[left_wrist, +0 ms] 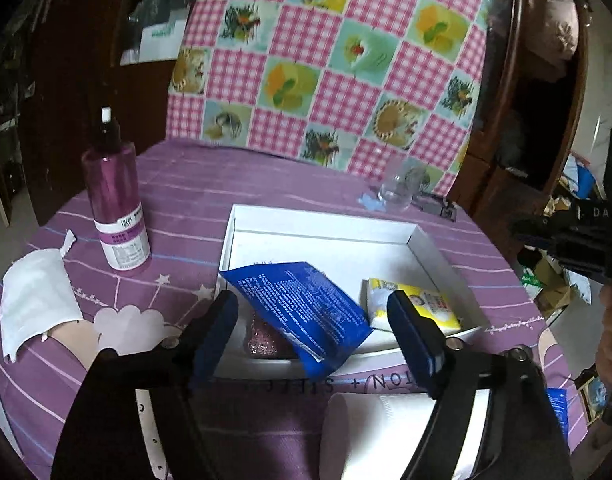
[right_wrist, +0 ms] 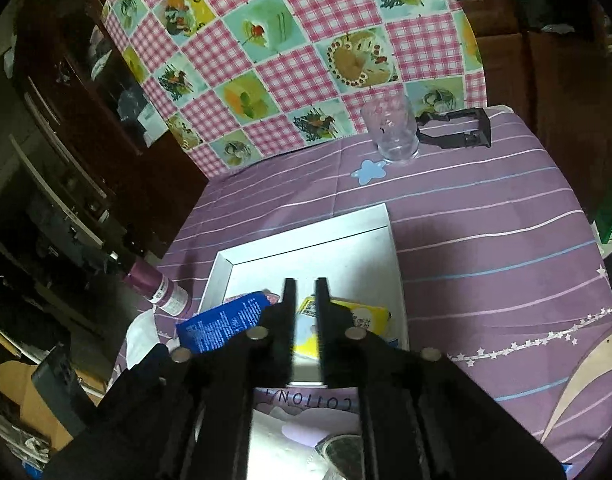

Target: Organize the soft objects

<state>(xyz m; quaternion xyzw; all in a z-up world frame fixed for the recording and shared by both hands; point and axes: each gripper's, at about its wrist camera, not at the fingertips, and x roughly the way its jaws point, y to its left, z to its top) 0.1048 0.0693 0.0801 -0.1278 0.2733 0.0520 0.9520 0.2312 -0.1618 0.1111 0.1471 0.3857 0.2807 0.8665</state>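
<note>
Left tongs (left_wrist: 312, 332) wide open, holding nothing, hovering over near edge of white box (left_wrist: 242, 216). Blue sachet (left_wrist: 302, 312) lies between pads, draped across box rim. Yellow packet (left_wrist: 416, 306) inside box. Right tongs (right_wrist: 306, 300) nearly closed, empty, above box.

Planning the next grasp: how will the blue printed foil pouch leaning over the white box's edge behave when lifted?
The blue printed foil pouch looks flat and thin, so probably light and floppy. Its glossy surface may slip between pads. Propped on the white box rim, it could slide when nudged.
</note>
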